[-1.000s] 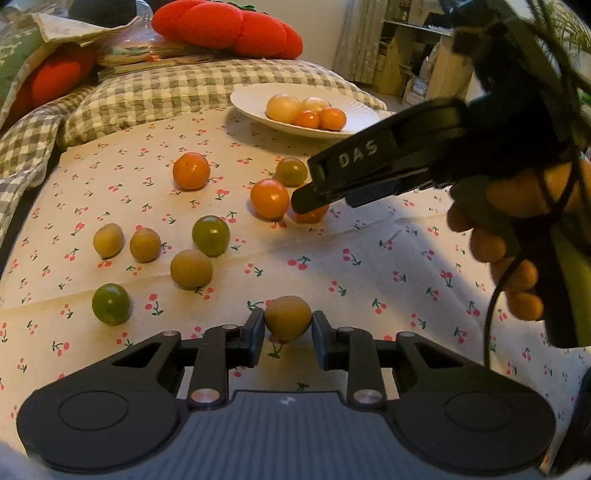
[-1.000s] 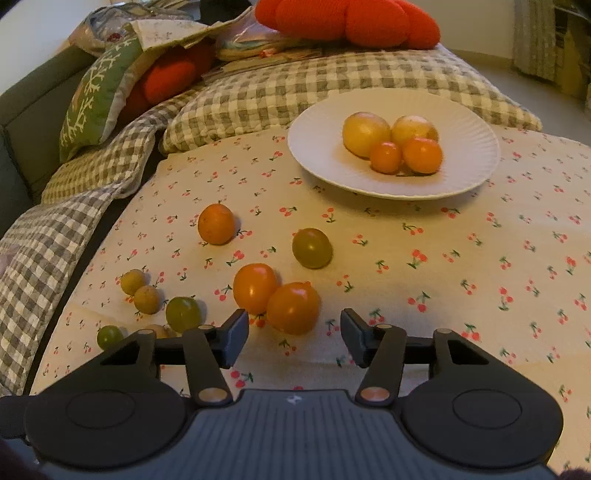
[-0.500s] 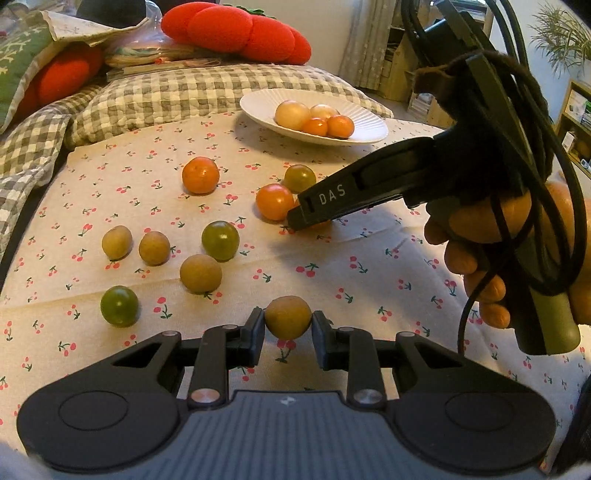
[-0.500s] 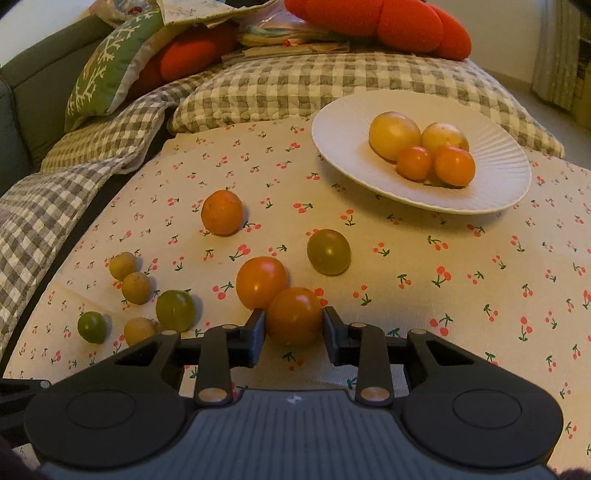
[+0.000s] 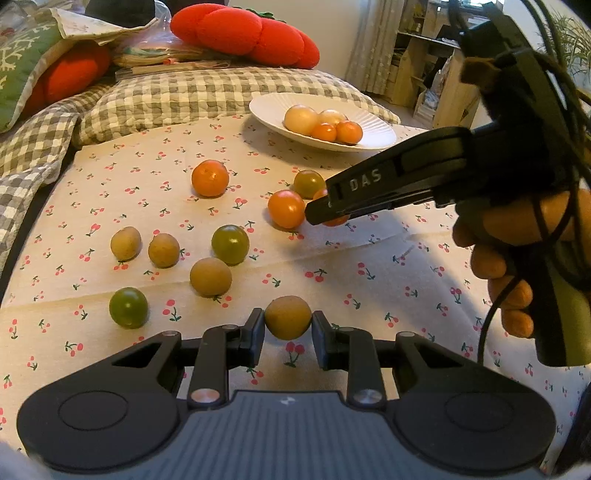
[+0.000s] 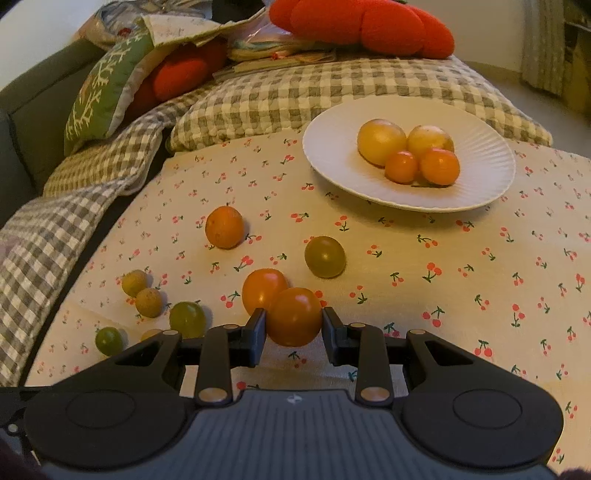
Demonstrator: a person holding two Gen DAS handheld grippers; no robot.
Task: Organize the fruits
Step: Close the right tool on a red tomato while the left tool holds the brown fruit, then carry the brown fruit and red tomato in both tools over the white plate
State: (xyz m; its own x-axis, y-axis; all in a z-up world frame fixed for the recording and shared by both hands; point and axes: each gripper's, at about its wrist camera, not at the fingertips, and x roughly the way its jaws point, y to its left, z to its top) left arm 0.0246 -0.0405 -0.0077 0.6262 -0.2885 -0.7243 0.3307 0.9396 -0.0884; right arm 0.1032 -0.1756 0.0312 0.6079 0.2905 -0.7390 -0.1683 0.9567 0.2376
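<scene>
**Two fruits gripped over a cherry-print cloth**

A cherry-print cloth (image 6: pixel 461 295) covers the surface, with a checked blanket (image 6: pixel 295 96) and red cushion (image 6: pixel 362 26) behind. The white plate (image 6: pixel 491 173) holds two yellow fruits and two orange ones. The left gripper (image 5: pixel 288 326) is closed on a brown fruit (image 5: pixel 288 321); the right gripper (image 6: pixel 293 325) clamps an orange tomato (image 6: pixel 294 315). Other fruits lie loose on the cloth.

A cherry-print cloth (image 6: pixel 461 280) covered the surface (what lay beneath could not be told). On it sat a white plate (image 6: pixel 487 173) at the far side, loose orange, green and brown fruits (image 5: pixel 209 178) nearer, and checked bedding (image 6: pixel 295 96) along the back.
</scene>
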